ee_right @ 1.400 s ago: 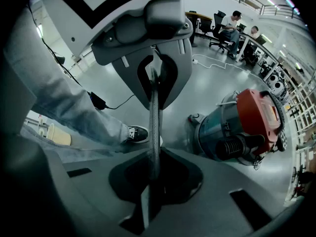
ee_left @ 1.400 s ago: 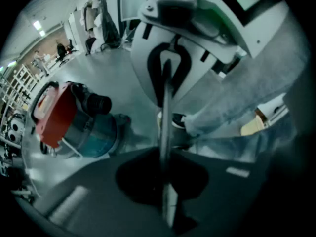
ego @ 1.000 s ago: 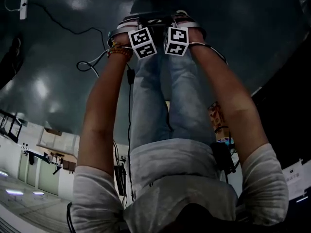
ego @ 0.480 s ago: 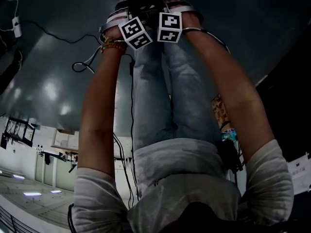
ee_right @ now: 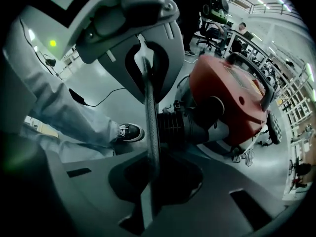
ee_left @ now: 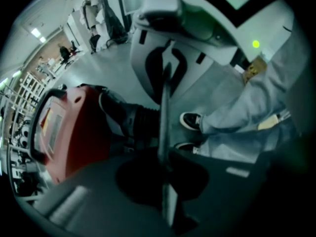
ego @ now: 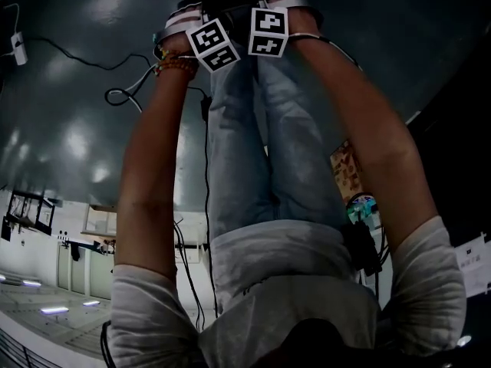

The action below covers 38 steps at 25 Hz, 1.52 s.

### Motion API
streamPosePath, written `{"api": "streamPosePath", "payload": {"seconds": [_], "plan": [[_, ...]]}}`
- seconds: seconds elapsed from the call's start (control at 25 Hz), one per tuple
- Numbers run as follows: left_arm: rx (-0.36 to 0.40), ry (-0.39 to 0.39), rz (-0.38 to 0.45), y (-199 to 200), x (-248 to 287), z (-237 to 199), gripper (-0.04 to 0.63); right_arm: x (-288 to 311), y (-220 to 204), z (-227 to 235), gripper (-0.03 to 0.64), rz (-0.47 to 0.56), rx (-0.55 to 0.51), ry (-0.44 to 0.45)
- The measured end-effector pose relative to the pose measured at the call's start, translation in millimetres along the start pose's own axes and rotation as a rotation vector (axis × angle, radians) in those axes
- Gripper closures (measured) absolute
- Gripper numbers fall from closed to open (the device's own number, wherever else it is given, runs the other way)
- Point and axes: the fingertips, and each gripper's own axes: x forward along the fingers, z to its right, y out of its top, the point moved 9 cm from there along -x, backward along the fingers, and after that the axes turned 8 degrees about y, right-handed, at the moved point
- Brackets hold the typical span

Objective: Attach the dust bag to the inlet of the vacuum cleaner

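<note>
Left gripper view
- Left gripper (ee_left: 165, 83): tongs pressed together into one thin line up the frame's centre, with nothing seen between them.
- Vacuum (ee_left: 74, 132): red body fills the left of the frame, lying close.
- Stub (ee_left: 133, 122): a ribbed black neck runs from the vacuum to frame centre and is likely the inlet. Its end is hidden behind the tongs.
- Shoes (ee_left: 190, 120): right of centre, just beside the stub's end.

Right gripper view
- Right gripper (ee_right: 148, 88): tongs also pressed together and empty.
- Vacuum: red body with a black handle, at the right of the frame.
- Stub (ee_right: 180, 125): reaches frame centre and again meets the line of the tongs.

Head view
- Cubes (ego: 267, 31): side by side at top centre, at the ends of both arms.
- Vacuum: only a red sliver shows at the top edge, just past the cubes.

Bag
- Where: no view shows a dust bag that I can be sure of. The stub's mouth is covered, so I cannot tell whether a bag sits on it.

Doing it well
- Judgement: any bag collar should meet the stub square and slide along its axis. The vacuum looks free to roll, so one gripper should brace it.
- Risk: the feet crowd the stub.
</note>
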Motion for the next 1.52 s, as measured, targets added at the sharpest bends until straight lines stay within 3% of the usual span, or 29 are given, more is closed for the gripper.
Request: {"api": "streamPosePath", "payload": {"seconds": [0.12,0.32,0.48,0.72,0.92,1.16,1.4,1.52], "plan": [[-0.036,-0.02,-0.005,5.0,0.1,3.2,0.575,-11.9,-3.1,-5.1,0.586,-0.012,-0.001,-0.002],[0.051,-0.006,-0.024,14.6,-7.3,-3.0,0.575,4.9,-10.7,-7.4,0.586,-0.008,0.053,0.036],[0.088,-0.016,-0.024,11.0,-0.7,-10.8,0.577,-0.6,-4.4,-3.5,0.586,-0.029,0.03,0.016],[0.014,-0.035,-0.059,6.8,9.9,-8.6,0.577,4.5,-3.8,3.0,0.586,-0.006,0.025,0.031],[0.113,-0.021,-0.04,7.1,7.6,-13.0,0.577,17.7,-3.8,2.8,0.586,-0.014,0.06,0.023],[-0.008,-0.063,-0.058,3.2,22.6,-18.6,0.578,1.3,1.8,12.2,0.586,-0.004,0.07,0.024],[0.054,-0.045,-0.043,11.0,13.6,-23.5,0.577,14.7,-6.3,13.9,0.586,-0.005,0.12,0.045],[-0.014,-0.076,-0.052,5.9,25.6,-21.6,0.578,3.7,-2.5,11.4,0.586,0.005,0.077,0.031]]}}
